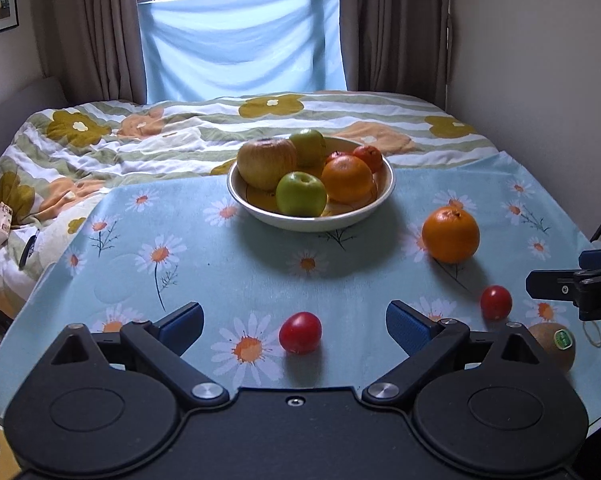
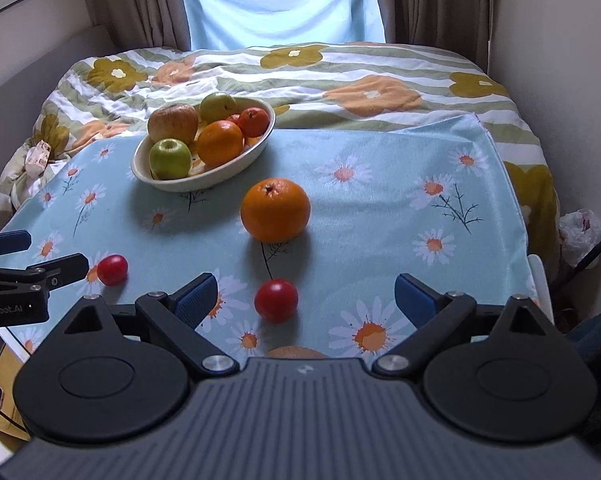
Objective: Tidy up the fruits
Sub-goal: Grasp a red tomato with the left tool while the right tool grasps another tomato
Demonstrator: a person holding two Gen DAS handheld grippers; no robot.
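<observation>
A white bowl [image 1: 260, 210] sits on a blue daisy cloth [image 1: 228, 264] and already holds apples and oranges. 4 fruits are not in it yet: 1 big orange [image 1: 451, 234], 2 small red tomatoes and 1 brown kiwi [image 1: 553, 344]. The left gripper [image 1: 294, 322] is wide open and holds nothing, and the nearer tomato [image 1: 300, 332] lies on the cloth right between its 2 blue tips, not touched. The right gripper [image 2: 305, 298] is wide open and holds nothing too, and the other tomato [image 2: 276, 301] lies between its tips, a bit to the left. The kiwi sits just under that gripper, mostly hidden. The tomatoes are small, round and smooth, so a tip that bumps one first could make it roll away across the cloth. A hard squeeze could squash one. The cloth may be soft underneath, so a push down could tip a fruit aside. The 2 grippers are near each other and could knock together.
</observation>
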